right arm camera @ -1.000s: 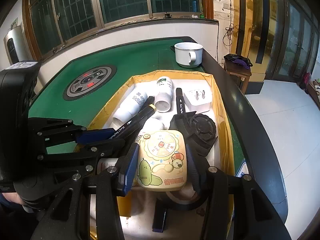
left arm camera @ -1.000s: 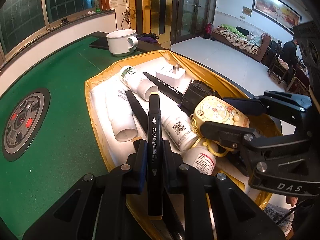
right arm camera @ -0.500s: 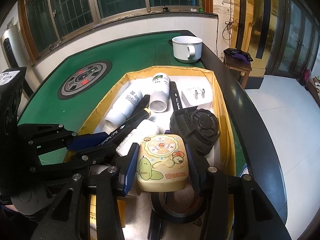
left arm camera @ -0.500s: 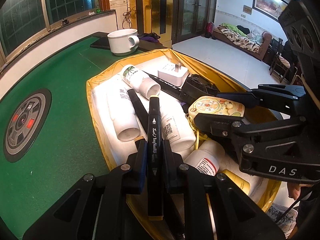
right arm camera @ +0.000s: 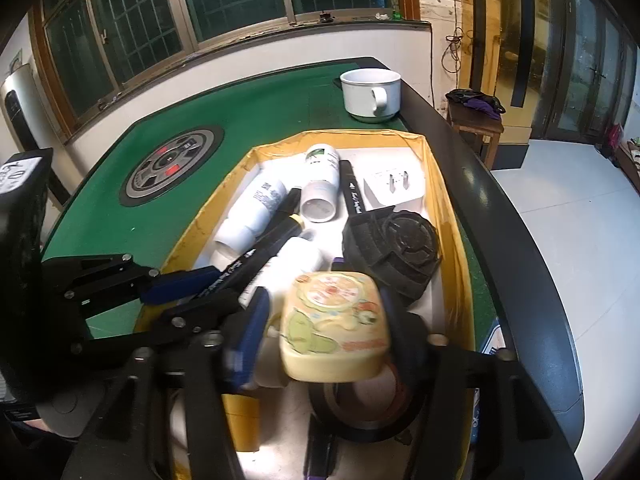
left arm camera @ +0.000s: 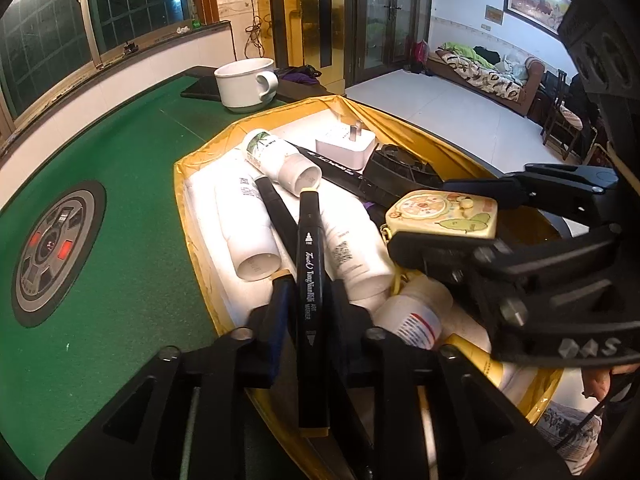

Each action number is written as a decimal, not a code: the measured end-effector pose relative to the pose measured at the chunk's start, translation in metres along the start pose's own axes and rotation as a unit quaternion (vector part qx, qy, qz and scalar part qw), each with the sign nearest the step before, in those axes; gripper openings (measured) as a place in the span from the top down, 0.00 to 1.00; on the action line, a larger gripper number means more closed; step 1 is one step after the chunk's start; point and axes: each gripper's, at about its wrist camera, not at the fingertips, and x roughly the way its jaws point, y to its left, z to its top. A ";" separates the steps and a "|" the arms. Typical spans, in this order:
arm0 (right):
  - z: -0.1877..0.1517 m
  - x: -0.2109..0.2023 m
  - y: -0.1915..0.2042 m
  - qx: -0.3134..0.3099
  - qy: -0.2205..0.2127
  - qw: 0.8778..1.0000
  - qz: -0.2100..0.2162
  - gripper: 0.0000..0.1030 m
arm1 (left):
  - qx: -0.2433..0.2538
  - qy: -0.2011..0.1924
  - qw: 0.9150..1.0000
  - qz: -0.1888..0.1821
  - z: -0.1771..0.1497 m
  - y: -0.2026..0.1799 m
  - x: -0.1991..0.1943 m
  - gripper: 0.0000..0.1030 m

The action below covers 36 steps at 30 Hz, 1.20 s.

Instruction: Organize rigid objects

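A yellow-lined tray (left arm camera: 192, 208) on the green table holds white bottles (left arm camera: 248, 224), black markers, a white plug adapter (left arm camera: 346, 148), a black round part (right arm camera: 404, 248) and a roll of black tape (right arm camera: 360, 412). My left gripper (left arm camera: 308, 312) is shut on a black art marker (left arm camera: 310, 280) and holds it above the tray's near end. My right gripper (right arm camera: 324, 320) is shut on a cream cartoon-printed case (right arm camera: 334, 332), held above the tray; the case also shows in the left wrist view (left arm camera: 444, 216).
A white mug (right arm camera: 370, 94) stands beyond the tray at the table's far edge. A round grey control panel (right arm camera: 172, 164) is set into the felt left of the tray. The table's dark rim (right arm camera: 508, 220) runs along the right.
Both grippers have risen and drawn back a little with their objects. The case sits higher above the bottles and tilts more in the right gripper.
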 end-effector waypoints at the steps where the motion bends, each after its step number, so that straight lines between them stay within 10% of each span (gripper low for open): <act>1: 0.000 -0.001 0.001 -0.001 -0.003 1.000 -0.002 0.32 | 0.000 -0.001 1.000 0.001 0.000 0.000 -0.001 0.77; 12: -0.001 -0.019 0.004 0.004 -0.019 1.000 -0.005 0.23 | 0.010 -0.028 1.000 0.008 -0.004 -0.004 -0.016 0.42; 20: -0.004 -0.047 0.012 0.006 -0.074 0.997 -0.029 0.18 | -0.008 -0.065 0.998 -0.002 -0.011 0.002 -0.040 0.41; 28: -0.019 -0.073 0.010 0.062 -0.135 0.986 -0.075 0.18 | -0.011 -0.061 0.993 0.105 -0.037 0.014 -0.070 0.36; 36: -0.043 -0.090 0.020 0.105 -0.178 0.974 -0.092 0.17 | -0.040 -0.070 0.995 0.066 -0.058 0.032 -0.104 0.28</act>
